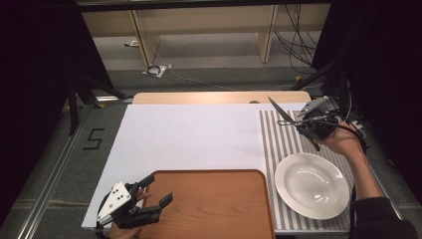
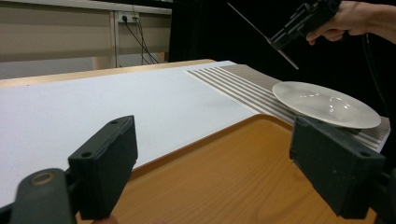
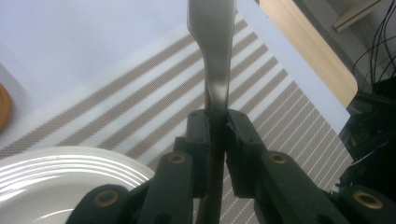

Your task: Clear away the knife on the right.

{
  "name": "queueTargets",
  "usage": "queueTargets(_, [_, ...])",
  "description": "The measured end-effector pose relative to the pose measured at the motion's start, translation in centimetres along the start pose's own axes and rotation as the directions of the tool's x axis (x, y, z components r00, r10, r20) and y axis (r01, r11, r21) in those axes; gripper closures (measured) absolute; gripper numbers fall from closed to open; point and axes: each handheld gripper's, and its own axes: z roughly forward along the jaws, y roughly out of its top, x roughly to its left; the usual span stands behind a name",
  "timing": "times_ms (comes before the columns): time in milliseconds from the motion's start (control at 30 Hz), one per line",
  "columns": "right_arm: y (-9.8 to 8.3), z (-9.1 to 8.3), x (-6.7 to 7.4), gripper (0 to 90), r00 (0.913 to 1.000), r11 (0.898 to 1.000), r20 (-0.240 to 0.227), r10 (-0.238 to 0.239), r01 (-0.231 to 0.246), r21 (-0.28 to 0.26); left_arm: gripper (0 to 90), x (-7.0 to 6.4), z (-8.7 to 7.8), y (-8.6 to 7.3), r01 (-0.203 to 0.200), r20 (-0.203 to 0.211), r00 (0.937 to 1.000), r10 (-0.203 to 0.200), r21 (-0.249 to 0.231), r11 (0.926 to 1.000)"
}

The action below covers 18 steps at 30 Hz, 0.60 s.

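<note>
knife [image 3: 211, 56] clamped between right fingers [image 3: 198, 140]

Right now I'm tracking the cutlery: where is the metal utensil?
In the high view the metal utensil is at the far right, clamped in the right tongs above the striped placemat, beyond the white plate.

Overhead and gripper views, shared plate [image 1: 312, 185]

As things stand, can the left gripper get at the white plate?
Probably yes. The left gripper is open and holds nothing, and between it and the white plate lies just the bare wooden tray. The right gripper, clamped on a knife, sits beyond the plate, out of that path.
</note>
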Motion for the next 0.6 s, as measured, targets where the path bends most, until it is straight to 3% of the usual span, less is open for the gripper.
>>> queueTargets(167, [0.5, -1.4, 1.4, 80.7, 0.9996, 0.997, -0.025, 0.012, -0.013, -0.070, 15.2, 0.0, 0.0, 0.0, -0.004, 0.000, 1.0000, 0.004, 0.000, 1.0000])
queueTargets(333, [0.6, -2.4, 3.6, 80.7, 0.9969, 0.986, -0.075, 0.026, -0.037, -0.160, 15.2, 0.0, 0.0, 0.0, -0.002, 0.000, 1.0000, 0.002, -0.002, 1.0000])
queueTargets(600, [1.0, -3.2, 6.6, 80.7, 0.9942, 0.976, -0.108, -0.002, -0.021, -0.215, 15.2, 0.0, -0.1, 0.0, -0.003, 0.000, 1.0000, 0.003, -0.003, 1.0000])
